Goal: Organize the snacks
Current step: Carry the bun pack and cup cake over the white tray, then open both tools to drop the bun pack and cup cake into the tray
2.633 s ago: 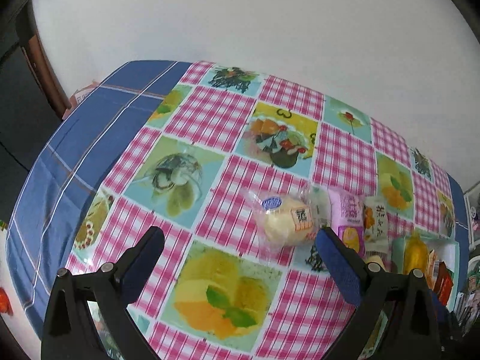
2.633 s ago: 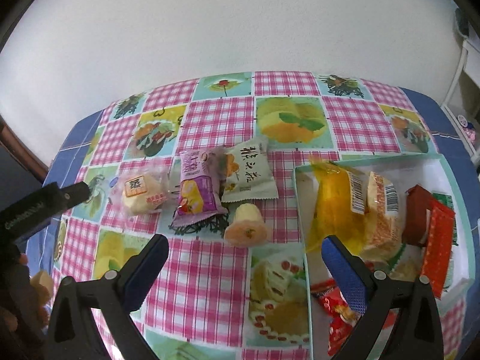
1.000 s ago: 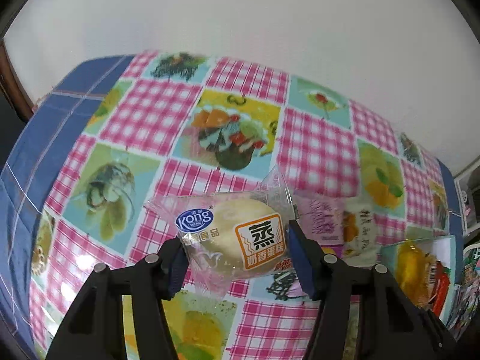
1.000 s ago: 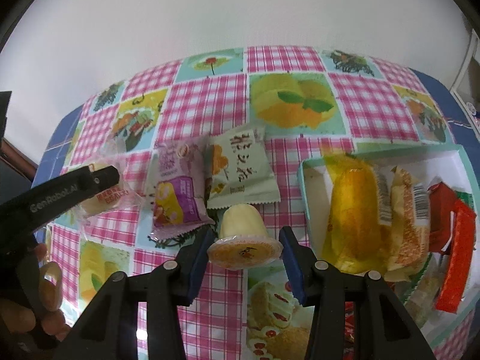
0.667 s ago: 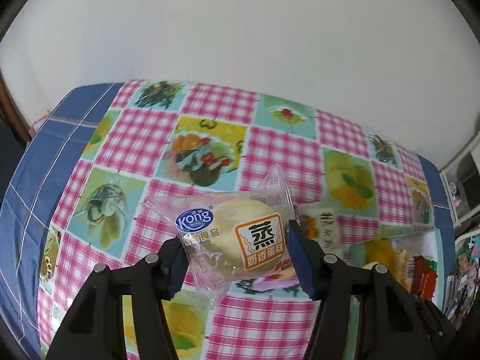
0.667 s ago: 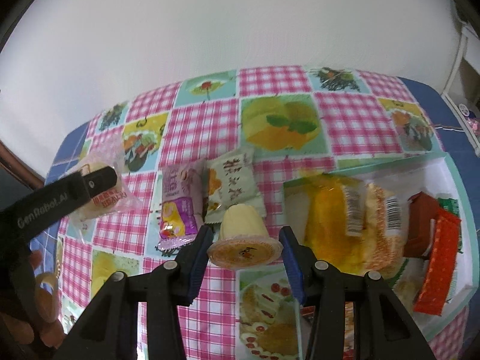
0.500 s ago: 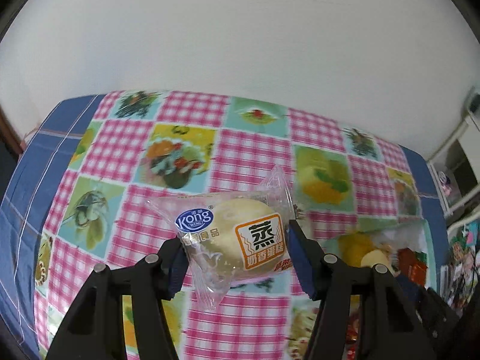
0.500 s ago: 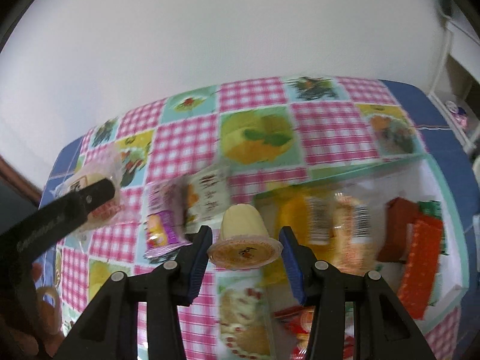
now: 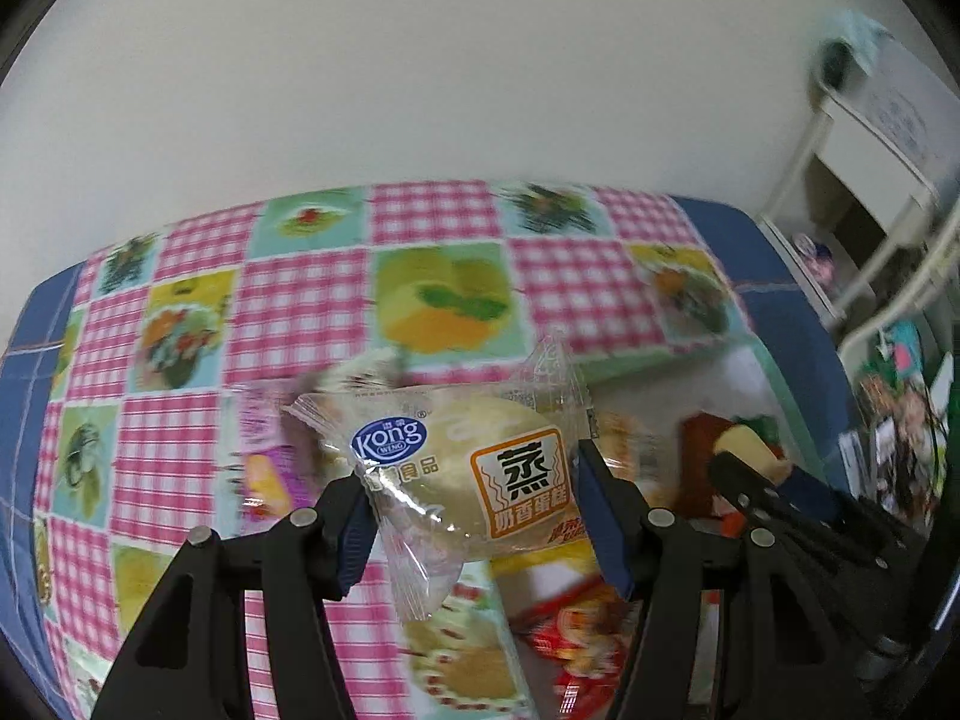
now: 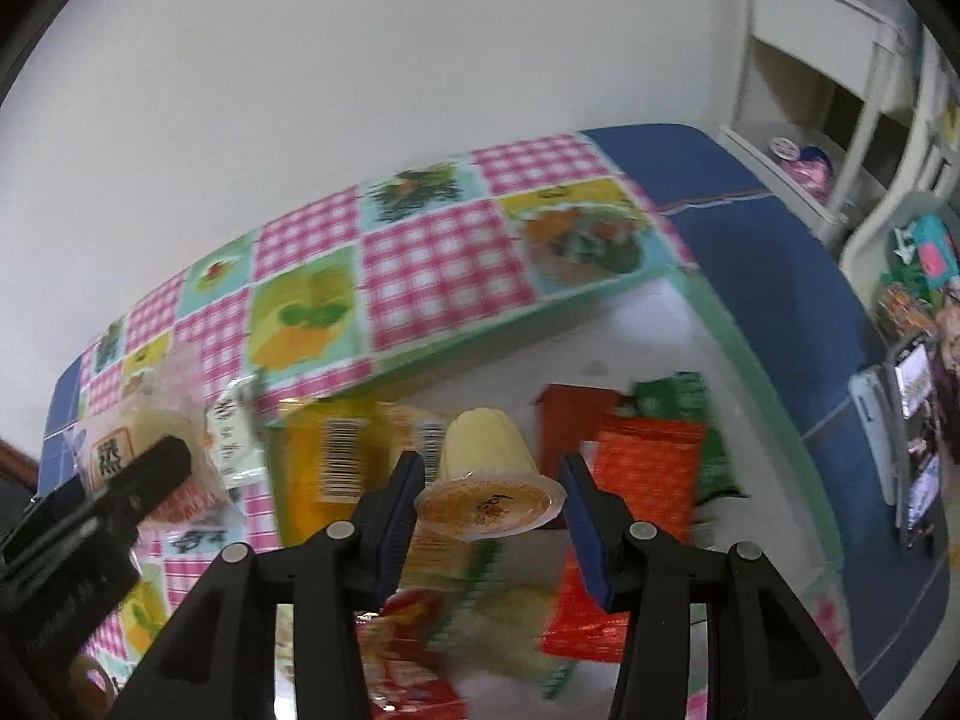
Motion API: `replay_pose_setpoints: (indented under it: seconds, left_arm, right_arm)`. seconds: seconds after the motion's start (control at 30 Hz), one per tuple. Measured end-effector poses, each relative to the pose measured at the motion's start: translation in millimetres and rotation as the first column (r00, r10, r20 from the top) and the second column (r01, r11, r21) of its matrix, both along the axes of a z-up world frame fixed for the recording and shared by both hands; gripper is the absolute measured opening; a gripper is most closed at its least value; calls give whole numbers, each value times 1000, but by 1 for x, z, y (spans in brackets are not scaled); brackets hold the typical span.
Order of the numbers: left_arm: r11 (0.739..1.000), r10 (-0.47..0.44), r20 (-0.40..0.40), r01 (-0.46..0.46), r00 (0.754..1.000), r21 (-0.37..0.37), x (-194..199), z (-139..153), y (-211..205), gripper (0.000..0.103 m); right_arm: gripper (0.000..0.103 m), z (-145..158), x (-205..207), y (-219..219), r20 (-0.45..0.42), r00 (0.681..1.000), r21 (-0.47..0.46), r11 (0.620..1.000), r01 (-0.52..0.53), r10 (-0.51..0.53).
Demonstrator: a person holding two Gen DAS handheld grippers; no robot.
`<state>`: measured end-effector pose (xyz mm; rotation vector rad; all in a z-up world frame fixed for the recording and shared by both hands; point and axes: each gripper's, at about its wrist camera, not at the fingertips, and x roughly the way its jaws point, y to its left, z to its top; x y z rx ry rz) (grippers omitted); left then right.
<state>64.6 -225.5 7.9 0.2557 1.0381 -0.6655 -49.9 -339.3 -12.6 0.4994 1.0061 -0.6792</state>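
My left gripper (image 9: pixel 477 501) is shut on a clear-wrapped steamed cake (image 9: pixel 474 474) with a blue Kong logo, held above the table near the left edge of the white box (image 9: pixel 654 360). My right gripper (image 10: pixel 489 495) is shut on a yellow jelly cup (image 10: pixel 486 468), lid toward the camera, hanging over the box (image 10: pixel 714 324). Inside the box lie a yellow packet (image 10: pixel 327 456), red packets (image 10: pixel 645 456) and a green one (image 10: pixel 678 390). In the right wrist view the left gripper's finger (image 10: pixel 129 483) and its cake (image 10: pixel 138 432) show at the left. A purple packet (image 9: pixel 264 456) and a pale green packet (image 10: pixel 231 432) lie on the tablecloth.
The table carries a pink-checked cloth with fruit pictures (image 9: pixel 300 312) over a blue cover (image 10: pixel 750 228). A white wall stands behind. White shelving (image 10: pixel 840 120) and clutter stand to the right of the table. A hand shows at the lower left of the right wrist view.
Both grippers shut on their snacks, lifted them off the cloth and carried them right; the box now lies under the right gripper and beside the left one.
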Motion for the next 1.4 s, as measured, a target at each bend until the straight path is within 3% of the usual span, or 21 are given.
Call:
replay_pose_setpoints:
  seconds: [0.2,0.43,0.83,1.23,1.4]
  left_arm:
    - [995,-92,3,92,996,38,-29,-11,-32,62]
    - [994,-97,-30,99,995,49,-33,-22,-39,63]
    - [997,-72,-105,70,992,-21,-23,-17,-28,65]
    - [1000,8,-58,-9,998,-20,-3,-1,-6,69]
    - [996,88,-5,-88,996,33,15,-3,11,74]
  right_arm:
    - [50,-5,-19,-19,-12,999,2,1000,30,-30]
    - [50,-13,-27,-27,-20,998,31,998,54,-53]
    - [50,-13,-21,-22,-11,999,47,998,44,-44]
    - [50,-10,-14,-15,-8,1000,45,999,15,-15]
    - [53,-5,-6,-7,-12,1000,23,1000,-9,9]
